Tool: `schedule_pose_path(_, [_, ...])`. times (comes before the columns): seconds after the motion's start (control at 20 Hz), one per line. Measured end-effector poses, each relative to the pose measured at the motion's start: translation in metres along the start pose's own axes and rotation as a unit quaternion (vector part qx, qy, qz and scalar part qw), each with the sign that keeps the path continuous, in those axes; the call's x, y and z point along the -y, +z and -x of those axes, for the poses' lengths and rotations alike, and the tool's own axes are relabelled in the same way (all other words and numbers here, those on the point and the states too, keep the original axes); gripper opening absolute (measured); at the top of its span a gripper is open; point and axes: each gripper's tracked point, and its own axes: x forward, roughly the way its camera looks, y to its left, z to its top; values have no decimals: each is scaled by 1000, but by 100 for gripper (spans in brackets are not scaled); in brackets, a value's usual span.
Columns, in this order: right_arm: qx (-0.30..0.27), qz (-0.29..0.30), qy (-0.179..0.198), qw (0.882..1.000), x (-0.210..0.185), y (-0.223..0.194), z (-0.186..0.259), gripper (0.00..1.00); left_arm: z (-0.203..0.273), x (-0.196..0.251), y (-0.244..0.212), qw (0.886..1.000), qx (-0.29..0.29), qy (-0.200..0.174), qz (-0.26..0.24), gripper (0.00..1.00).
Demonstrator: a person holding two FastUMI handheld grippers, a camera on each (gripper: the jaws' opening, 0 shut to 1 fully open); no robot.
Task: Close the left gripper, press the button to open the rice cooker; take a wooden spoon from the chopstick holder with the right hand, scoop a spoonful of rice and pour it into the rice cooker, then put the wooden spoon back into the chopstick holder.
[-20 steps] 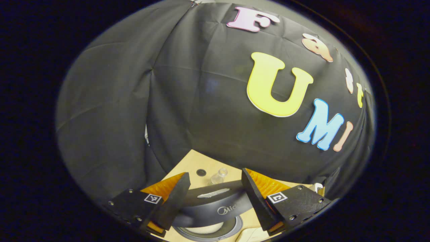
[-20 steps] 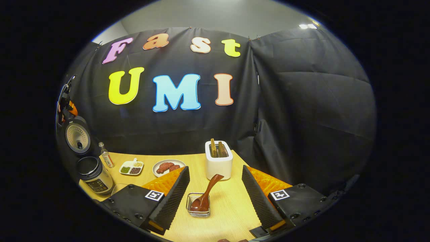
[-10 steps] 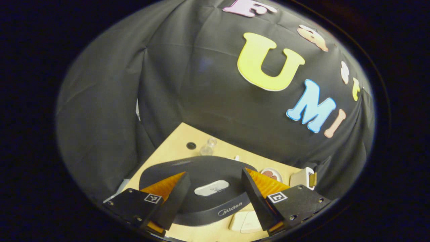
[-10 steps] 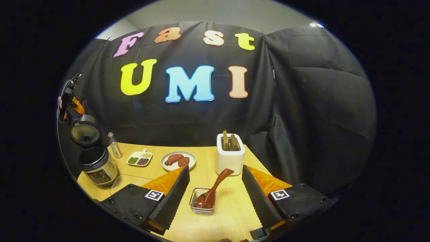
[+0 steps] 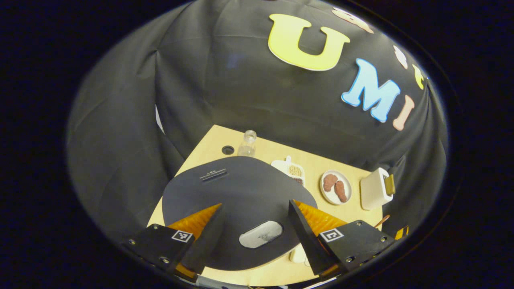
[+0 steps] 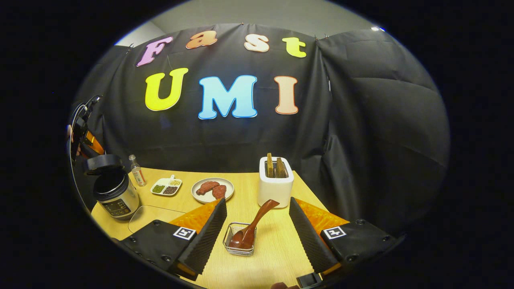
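The rice cooker's dark lid lies below my left gripper, seen from above, its silver button between my spread fingers. The left gripper is open and holds nothing. In the right gripper view the rice cooker stands at the table's far left, its lid tilted low over the pot, with the left gripper above it. My right gripper is open above the table. Between its fingers a wooden spoon leans in the small wire chopstick holder.
A white toaster with bread stands behind the holder. A plate of meat, a divided dish and a small bottle sit along the back. A clear flat tray lies in front of the cooker.
The cooker's lid has swung from upright down to nearly flat over the pot. The left gripper has tipped down over the lid. The right gripper has barely shifted.
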Motion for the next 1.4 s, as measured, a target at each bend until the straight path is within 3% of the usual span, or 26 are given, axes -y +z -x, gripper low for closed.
schedule_pose_path(0.1, [-3,-1,0,1000,1,-2,-3,99,-8,6,-19,999,-20,8,-25,99])
schedule_pose_path(0.15, [-4,-2,1,1000,1,-3,-4,94,-10,8,-28,999,-28,13,-40,98])
schedule_pose_path(0.2, [-4,-2,1,1000,1,-2,-5,99,-14,10,-37,998,-35,20,-51,99])
schedule_pose_path(0.35, [-3,-3,2,1000,2,-1,-9,99,-24,12,-56,996,-39,42,-73,99])
schedule_pose_path(1.1, [-21,-1,3,1000,8,-13,-17,99,-35,12,-74,992,-31,58,-106,100])
schedule_pose_path(1.4, [-13,-14,4,1000,19,-2,-11,99,-15,20,-74,991,16,74,-109,97])
